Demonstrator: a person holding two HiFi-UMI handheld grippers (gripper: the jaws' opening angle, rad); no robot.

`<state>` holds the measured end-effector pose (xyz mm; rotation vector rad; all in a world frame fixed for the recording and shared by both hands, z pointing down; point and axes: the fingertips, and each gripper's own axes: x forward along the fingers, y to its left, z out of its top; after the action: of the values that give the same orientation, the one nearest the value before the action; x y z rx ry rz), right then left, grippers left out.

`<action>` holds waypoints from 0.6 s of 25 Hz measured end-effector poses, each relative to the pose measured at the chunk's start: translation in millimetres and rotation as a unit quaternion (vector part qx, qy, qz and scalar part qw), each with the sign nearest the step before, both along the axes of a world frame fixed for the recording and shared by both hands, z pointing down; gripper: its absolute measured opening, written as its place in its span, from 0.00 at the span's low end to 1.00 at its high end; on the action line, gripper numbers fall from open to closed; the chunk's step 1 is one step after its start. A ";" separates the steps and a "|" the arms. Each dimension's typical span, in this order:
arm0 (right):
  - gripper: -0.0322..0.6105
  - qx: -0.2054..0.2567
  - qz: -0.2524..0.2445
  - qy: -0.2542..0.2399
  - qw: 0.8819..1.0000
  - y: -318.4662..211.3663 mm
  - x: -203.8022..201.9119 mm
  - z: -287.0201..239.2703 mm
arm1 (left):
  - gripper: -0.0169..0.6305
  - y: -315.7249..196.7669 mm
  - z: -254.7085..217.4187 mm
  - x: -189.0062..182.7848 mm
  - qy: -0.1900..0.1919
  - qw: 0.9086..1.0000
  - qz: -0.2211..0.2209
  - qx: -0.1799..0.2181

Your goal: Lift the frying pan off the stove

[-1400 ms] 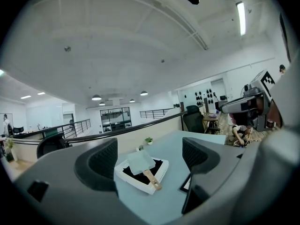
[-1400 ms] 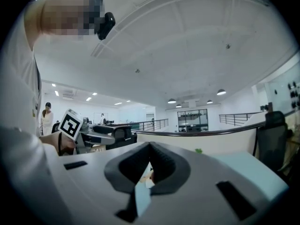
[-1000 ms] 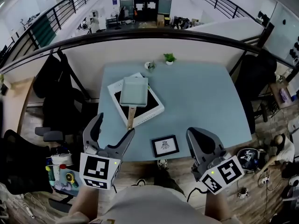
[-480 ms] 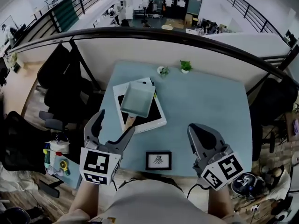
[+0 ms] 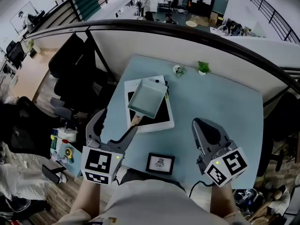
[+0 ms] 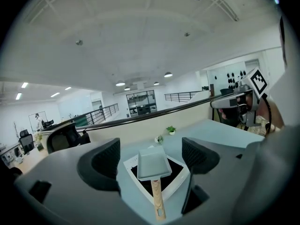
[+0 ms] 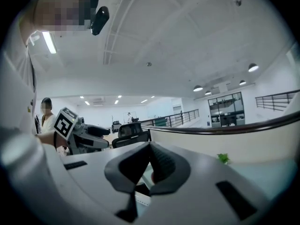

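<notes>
A square pale-green frying pan with a wooden handle rests on a white stove with a black top, at the left of a pale-blue table. My left gripper is open and held just short of the table's near edge, in line with the handle and apart from it. In the left gripper view the pan and its handle show between the wide-apart jaws of that gripper. My right gripper is shut and empty over the table's near right part; its closed jaws fill its own view.
A small framed picture lies near the table's front edge between the grippers. Two small potted plants stand at the far edge by a partition wall. Black office chairs crowd the table's left side.
The head view has swung to the left, so the table and pan sit further right in frame. The pan stays on the stove. Both grippers keep their poses and states.
</notes>
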<state>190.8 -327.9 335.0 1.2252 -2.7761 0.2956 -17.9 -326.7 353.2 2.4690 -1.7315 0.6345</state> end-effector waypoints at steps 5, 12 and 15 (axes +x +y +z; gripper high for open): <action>0.05 -0.010 -0.006 -0.009 1.000 -9.7 -4.2 8.9 | 0.67 -11.4 9.5 -2.8 -0.013 1.000 0.000 -0.017; 0.05 -0.023 0.014 -0.007 1.000 -13.3 -7.4 16.3 | 0.67 -23.3 39.9 3.0 -0.044 0.996 0.051 -0.065; 0.05 -0.034 0.022 0.001 0.999 -15.3 -8.8 27.8 | 0.67 -29.2 56.0 4.3 -0.033 0.994 0.060 -0.084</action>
<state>182.0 -343.2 362.7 1.2720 -2.7148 0.3894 -13.6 -355.9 409.2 2.4739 -1.4894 0.8461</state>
